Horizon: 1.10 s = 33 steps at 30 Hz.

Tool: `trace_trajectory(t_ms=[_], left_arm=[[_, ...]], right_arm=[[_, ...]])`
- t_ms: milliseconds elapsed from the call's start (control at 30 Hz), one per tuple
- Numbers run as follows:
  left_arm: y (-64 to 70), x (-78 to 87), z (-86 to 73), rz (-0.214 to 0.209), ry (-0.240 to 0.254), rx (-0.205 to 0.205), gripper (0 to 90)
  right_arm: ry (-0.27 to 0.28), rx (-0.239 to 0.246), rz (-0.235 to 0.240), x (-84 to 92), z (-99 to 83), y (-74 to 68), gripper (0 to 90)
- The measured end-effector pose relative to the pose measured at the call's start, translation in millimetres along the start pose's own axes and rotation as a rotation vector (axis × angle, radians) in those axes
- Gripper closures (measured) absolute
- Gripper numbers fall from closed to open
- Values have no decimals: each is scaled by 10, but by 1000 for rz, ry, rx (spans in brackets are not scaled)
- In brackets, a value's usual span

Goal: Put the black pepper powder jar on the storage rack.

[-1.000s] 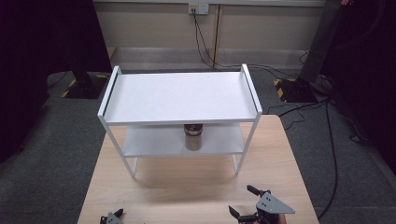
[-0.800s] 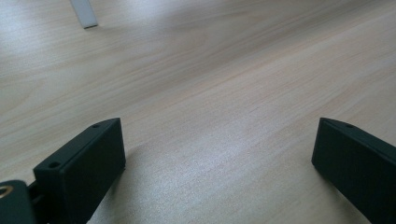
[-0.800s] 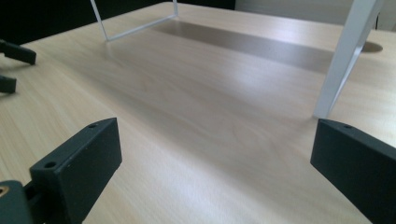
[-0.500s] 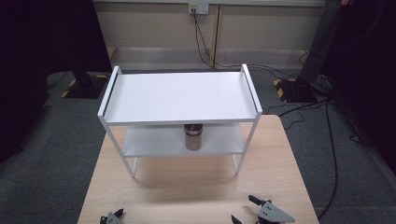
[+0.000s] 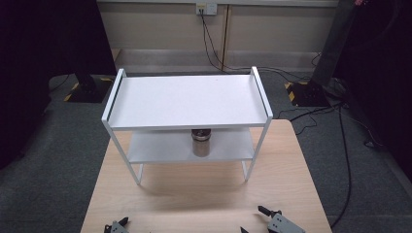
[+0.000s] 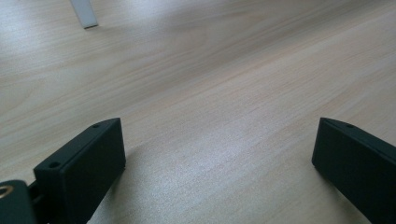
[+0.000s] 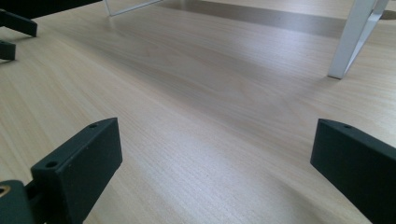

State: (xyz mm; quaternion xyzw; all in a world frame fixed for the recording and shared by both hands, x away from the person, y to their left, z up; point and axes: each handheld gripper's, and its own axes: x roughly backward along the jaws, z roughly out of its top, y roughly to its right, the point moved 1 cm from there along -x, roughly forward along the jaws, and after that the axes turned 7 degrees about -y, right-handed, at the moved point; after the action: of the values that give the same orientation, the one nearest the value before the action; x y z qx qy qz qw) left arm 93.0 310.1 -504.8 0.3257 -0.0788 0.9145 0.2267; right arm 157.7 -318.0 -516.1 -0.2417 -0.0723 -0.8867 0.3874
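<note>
- The left hand-held gripper [image 5: 115, 226] sits low over the near edge of the wooden bench [image 5: 194, 194], on the left side.
- In the left gripper view its two black jaws are spread wide apart, with bare wood between them and nothing held.
- The right hand-held gripper [image 5: 272, 223] is low over the near edge of the bench too, on the right side.
- In the right gripper view its jaws are also spread wide, with bare wood between them and nothing held.
- The two grippers are well apart from each other.
- A white rack [image 5: 187, 99] with two shelves stands on the far half of the bench.
- A small metal can [image 5: 200, 142] stands upright on the lower shelf, about in the middle, under the top shelf.
- The can is well away from both grippers.
- One white leg of the rack [image 7: 355, 39] shows in the right gripper view, far ahead of the jaws.
- The top shelf of the rack is flat and white with raised sides.
- Black cables [image 5: 340, 126] lie on the grey floor to the right of the bench.
</note>
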Motion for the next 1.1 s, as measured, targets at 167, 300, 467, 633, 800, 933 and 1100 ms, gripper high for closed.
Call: trace_trajectory(t_ms=[167,300,467,633,800,933,1100], left_arm=[[0,0,-1,0,0,0,19],[0,0,0,0,0,0,19],[0,0,-1,0,0,0,19],[3,0,-1,2,0,-1,19],[4,0,-1,2,0,0,18],[7,0,-1,4,0,1,17],[8,0,-2,4,0,1,17]], right_arm=[[-6,7,-3,-4,-24,-25,19],[-5,0,1,3,-30,-30,19],[25,-11,16,17,-85,-3,16],[16,36,-12,13,-70,-74,14],[-6,61,-23,1,-31,-106,14],[5,49,-30,6,-51,-114,14],[16,38,-34,10,-70,-115,14]])
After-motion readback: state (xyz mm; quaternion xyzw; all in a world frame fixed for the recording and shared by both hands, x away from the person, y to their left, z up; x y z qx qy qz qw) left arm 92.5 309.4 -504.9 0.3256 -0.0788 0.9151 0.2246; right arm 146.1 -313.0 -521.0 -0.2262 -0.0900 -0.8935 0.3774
